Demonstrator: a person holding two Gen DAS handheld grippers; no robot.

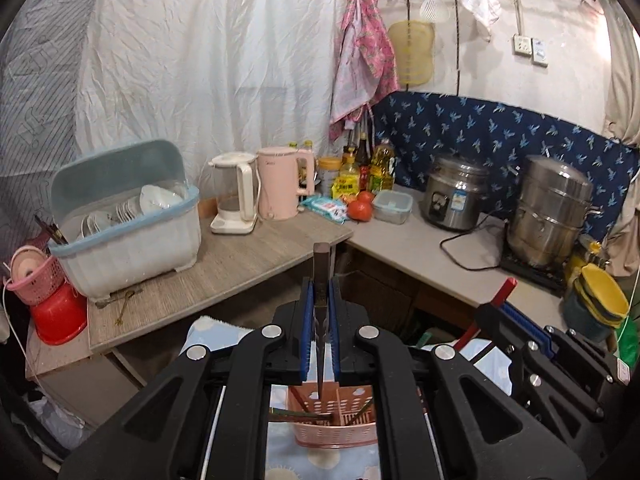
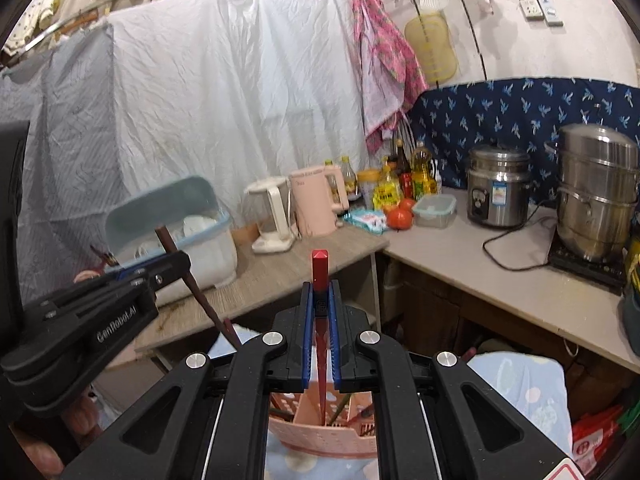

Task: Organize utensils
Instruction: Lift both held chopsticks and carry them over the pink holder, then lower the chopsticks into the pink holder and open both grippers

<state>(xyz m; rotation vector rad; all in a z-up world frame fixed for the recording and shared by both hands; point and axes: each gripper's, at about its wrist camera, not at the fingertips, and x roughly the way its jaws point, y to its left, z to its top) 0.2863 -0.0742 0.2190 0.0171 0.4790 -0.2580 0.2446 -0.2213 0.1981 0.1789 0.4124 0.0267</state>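
Holding one chopstick apiece, both grippers hang above a pink holder (image 1: 334, 420) on a blue cloth. The left gripper (image 1: 321, 312) is clamped on a dark chopstick (image 1: 321, 276), the right gripper (image 2: 321, 312) on a red chopstick (image 2: 320, 276). Neither is dropped in yet, though its tip points into the holder (others already lean inside). More chopsticks seem to stand beside the dish bin (image 1: 132, 240); the gripper bodies hide most of the holder.

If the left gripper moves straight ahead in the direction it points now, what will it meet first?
Probably the front edge of the wooden counter, though depth is hard to judge. The left gripper is shut on a dark chopstick, whose top end leads. Nothing shows in the gap before that edge; the white kettle stands farther back.
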